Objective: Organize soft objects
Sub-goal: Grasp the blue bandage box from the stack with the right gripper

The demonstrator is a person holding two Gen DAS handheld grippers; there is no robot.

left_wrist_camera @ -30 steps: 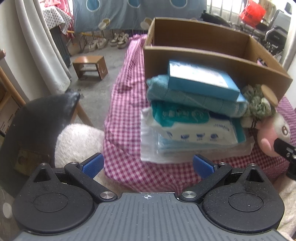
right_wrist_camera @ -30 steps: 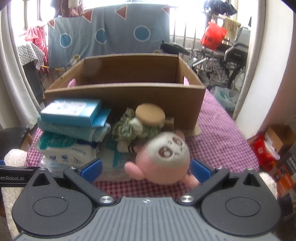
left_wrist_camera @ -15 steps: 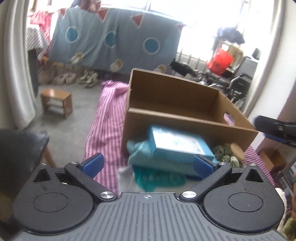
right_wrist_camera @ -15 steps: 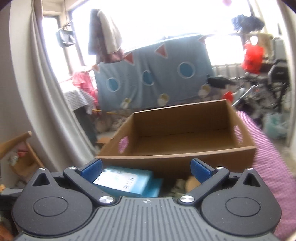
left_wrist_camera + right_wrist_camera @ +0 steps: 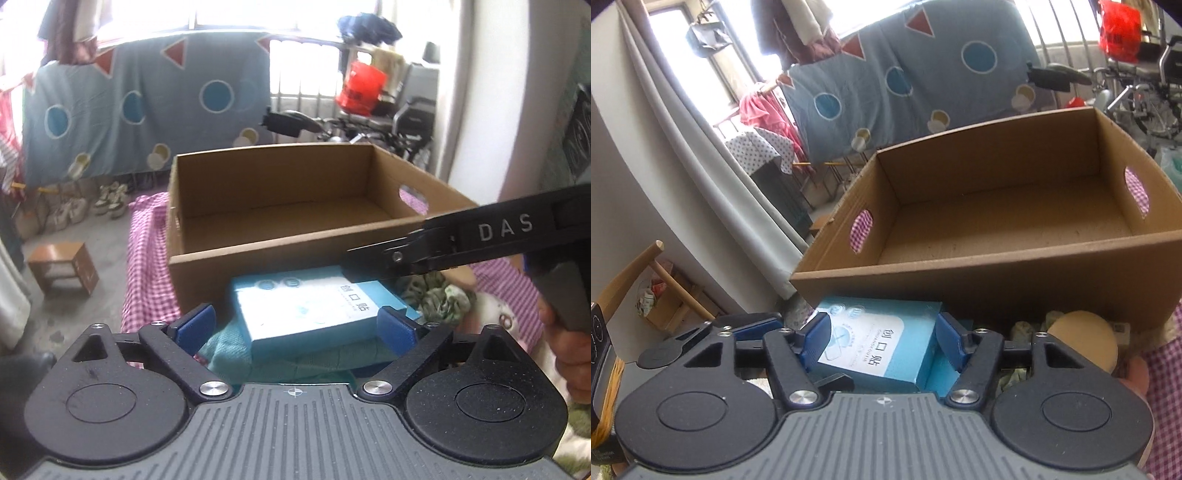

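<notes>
The cardboard box (image 5: 1015,221) on the checked tablecloth (image 5: 147,251) holds nothing. Just in front of it, the blue bandage box (image 5: 882,347) lies atop a teal towel (image 5: 236,350). The right gripper (image 5: 882,341), jaws just closing, brackets that box, pad contact uncertain; the left gripper (image 5: 295,325) is spread apart around it. Only the left view shows the pink plush toy (image 5: 495,314).

I see a tabletop draped in pink checked cloth (image 5: 147,236). An open cardboard box (image 5: 295,254) sits on it, reaching its left edge, with a teal towel (image 5: 229,343) just before the box's near wall.
</notes>
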